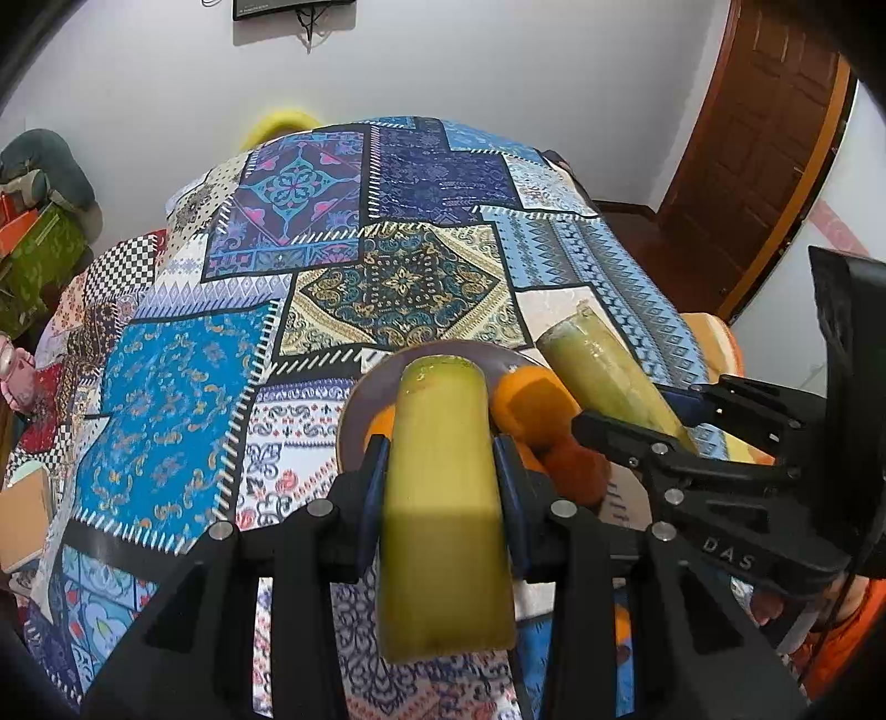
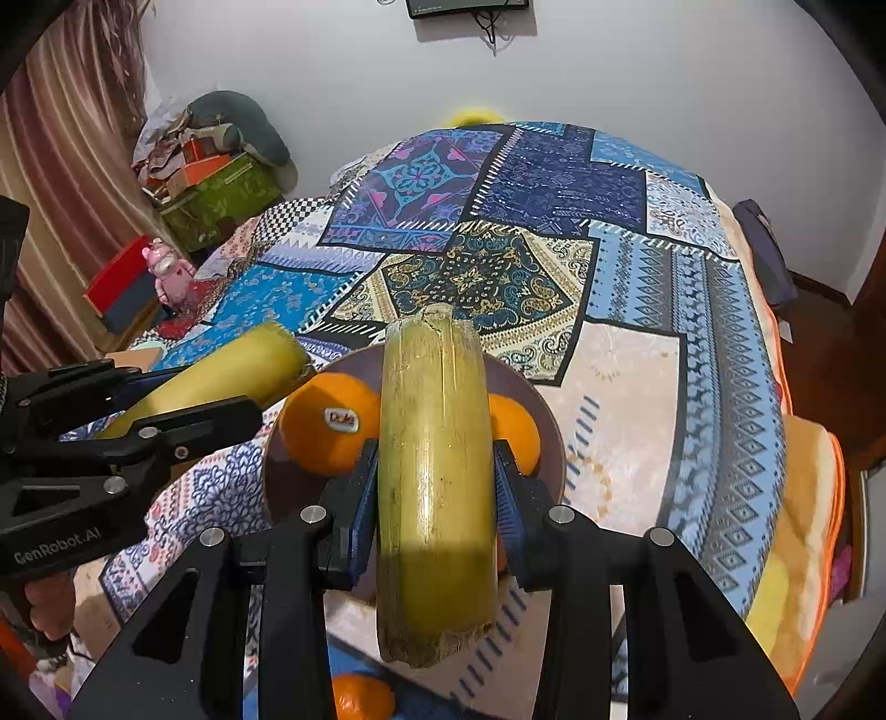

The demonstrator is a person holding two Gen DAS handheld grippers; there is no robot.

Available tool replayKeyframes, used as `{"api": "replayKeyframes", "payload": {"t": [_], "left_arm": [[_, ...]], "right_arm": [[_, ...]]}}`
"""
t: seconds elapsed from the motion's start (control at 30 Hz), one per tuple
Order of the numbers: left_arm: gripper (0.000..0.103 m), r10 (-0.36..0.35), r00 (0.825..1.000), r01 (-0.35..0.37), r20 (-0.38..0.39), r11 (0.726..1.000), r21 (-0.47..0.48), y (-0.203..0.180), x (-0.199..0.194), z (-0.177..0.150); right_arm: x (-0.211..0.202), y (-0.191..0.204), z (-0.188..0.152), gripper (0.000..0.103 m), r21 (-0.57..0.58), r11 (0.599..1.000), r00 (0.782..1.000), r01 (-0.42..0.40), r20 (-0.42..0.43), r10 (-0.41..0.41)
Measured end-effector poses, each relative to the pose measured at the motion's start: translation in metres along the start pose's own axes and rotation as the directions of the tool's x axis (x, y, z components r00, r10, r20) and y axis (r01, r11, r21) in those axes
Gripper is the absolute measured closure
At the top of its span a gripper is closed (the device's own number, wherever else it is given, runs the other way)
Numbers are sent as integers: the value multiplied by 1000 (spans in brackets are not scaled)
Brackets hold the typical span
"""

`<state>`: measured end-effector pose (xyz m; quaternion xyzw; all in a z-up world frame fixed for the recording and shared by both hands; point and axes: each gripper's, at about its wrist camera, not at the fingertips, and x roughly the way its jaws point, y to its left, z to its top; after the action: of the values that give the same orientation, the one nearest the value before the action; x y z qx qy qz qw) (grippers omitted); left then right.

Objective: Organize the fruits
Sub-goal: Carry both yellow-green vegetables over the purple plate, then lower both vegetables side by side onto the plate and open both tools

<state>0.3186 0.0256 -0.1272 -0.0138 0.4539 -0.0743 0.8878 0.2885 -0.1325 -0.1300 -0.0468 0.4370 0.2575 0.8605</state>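
oranges (image 2: pixel 324 423) crowd the brown plate (image 2: pixel 548 437) under both held stalks.

1. The brown plate (image 1: pixel 360 399) is mostly covered by the green stalk piece (image 1: pixel 443 498) in the left gripper (image 1: pixel 440 459); only its left rim shows.
2. An orange (image 2: pixel 512 429) in the right wrist view is half hidden behind the other stalk piece (image 2: pixel 434 471).
3. Another orange (image 2: pixel 362 698) is cut off by the bottom edge.
4. The wall screen (image 2: pixel 468 6) is cropped at the top edge.
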Motion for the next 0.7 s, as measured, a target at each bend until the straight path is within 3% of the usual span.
{"api": "replayKeyframes", "payload": {"t": [0.37, 0.7], "left_arm": [[66, 18, 999, -19, -29, 999, -34, 11, 34, 13], [66, -1, 998, -2, -57, 999, -53, 10, 56, 21]], "right_arm": [[30, -4, 11, 68, -11, 1000, 999, -2, -43, 2], [45, -2, 12, 68, -94, 996, 995, 8, -101, -17]]}}
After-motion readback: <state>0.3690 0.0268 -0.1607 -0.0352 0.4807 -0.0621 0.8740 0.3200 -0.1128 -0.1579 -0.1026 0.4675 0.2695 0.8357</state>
